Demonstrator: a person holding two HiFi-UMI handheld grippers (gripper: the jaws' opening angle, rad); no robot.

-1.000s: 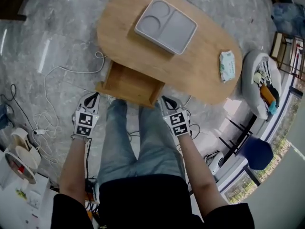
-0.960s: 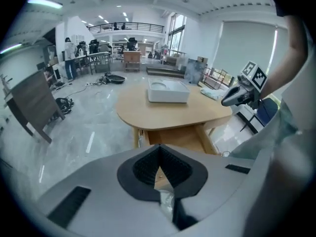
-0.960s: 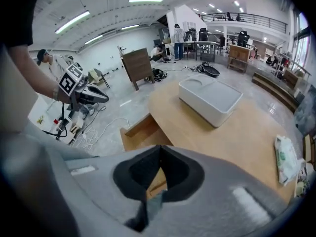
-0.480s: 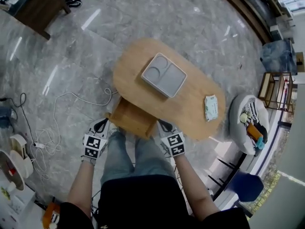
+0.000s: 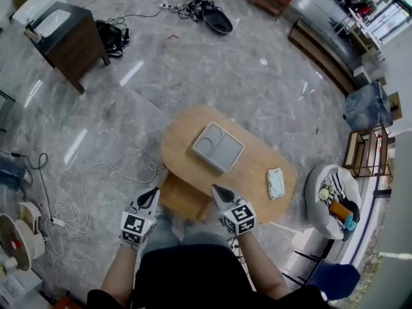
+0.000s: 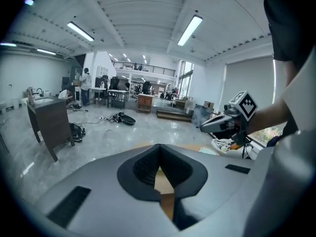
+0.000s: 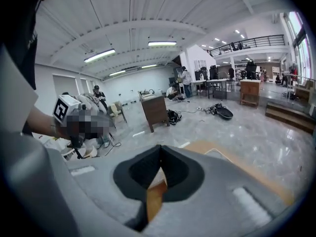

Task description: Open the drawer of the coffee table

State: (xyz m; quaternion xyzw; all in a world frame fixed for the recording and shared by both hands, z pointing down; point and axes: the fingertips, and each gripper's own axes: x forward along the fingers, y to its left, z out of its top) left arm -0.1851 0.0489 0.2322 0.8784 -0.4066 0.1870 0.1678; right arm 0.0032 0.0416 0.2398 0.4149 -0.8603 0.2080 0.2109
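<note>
Well below both jaws, open drawer [image 5: 183,198]

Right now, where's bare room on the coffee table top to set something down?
Bare: the left end of the coffee table beside the tray, and the strip between tray and wipes pack. Crowded: the near edge, with the open drawer, left gripper and right gripper.

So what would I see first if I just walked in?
Probably the oval wooden table in the middle of the shiny floor, with a grey tray on top and its drawer pulled out on the near side. Then the left gripper and right gripper, both shut, by that drawer.
</note>
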